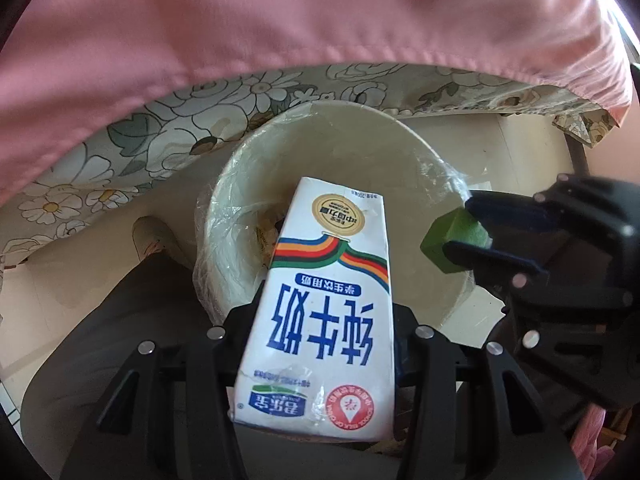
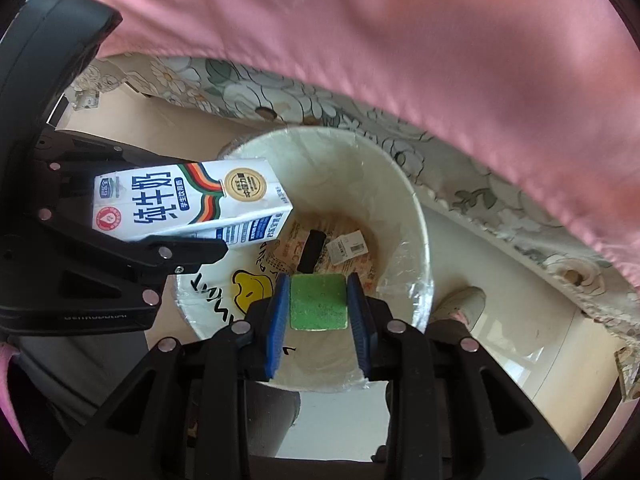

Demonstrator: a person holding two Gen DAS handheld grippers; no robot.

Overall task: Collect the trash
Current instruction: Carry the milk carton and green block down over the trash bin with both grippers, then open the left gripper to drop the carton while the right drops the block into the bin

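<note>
Milk carton (image 1: 324, 308): one, clamped in left gripper (image 1: 320, 312), above bin (image 1: 240, 184), long axis pointing down into bin mouth.
Green block (image 2: 318, 302): one, pinched between blue pads of right gripper (image 2: 319, 308), above bin, beside carton.
Bin: one, white, plastic-lined, under edge of pink cloth (image 1: 280, 20) and floral cloth (image 1: 132, 136).
Inside bin: printed wrappers (image 2: 344, 248), dark item; count unclear.
Beside bin: one shoe (image 2: 460, 304).

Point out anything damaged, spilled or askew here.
Nothing stands out. The white milk carton and green square sponge are gripped squarely over the plastic-lined white bin, which sits upright.
</note>
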